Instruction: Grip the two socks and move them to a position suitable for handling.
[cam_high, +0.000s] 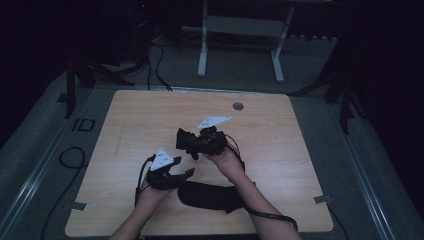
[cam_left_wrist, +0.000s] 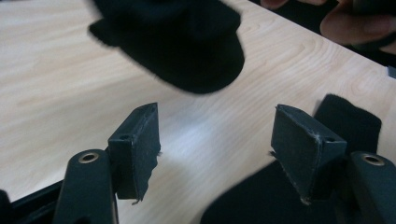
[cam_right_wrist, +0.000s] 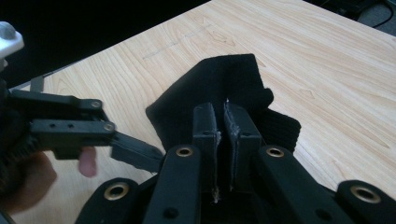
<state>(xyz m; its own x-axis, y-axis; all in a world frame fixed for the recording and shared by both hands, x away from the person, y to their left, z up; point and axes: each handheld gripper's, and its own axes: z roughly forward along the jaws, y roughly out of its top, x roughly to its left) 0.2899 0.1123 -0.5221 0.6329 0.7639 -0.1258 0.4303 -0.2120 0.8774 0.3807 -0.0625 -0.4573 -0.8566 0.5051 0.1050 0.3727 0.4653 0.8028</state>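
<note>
A black sock (cam_high: 207, 196) lies by the bench's (cam_high: 280, 150) near edge beside the left gripper (cam_high: 181, 170), jaws apart. A second sock (cam_right_wrist: 219, 88), clamped by the right gripper (cam_right_wrist: 223, 122), could be dropped if barely pinched.

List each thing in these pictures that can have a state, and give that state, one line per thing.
Right gripper: shut on a black sock, holding it lifted above the table.
Left gripper: open, jaws wide apart, holding nothing.
Lifted black sock: pinched at a fold, bunched.
Second black sock: lying flat on the table near the front edge.
Wooden table: bare apart from the sock.
</note>
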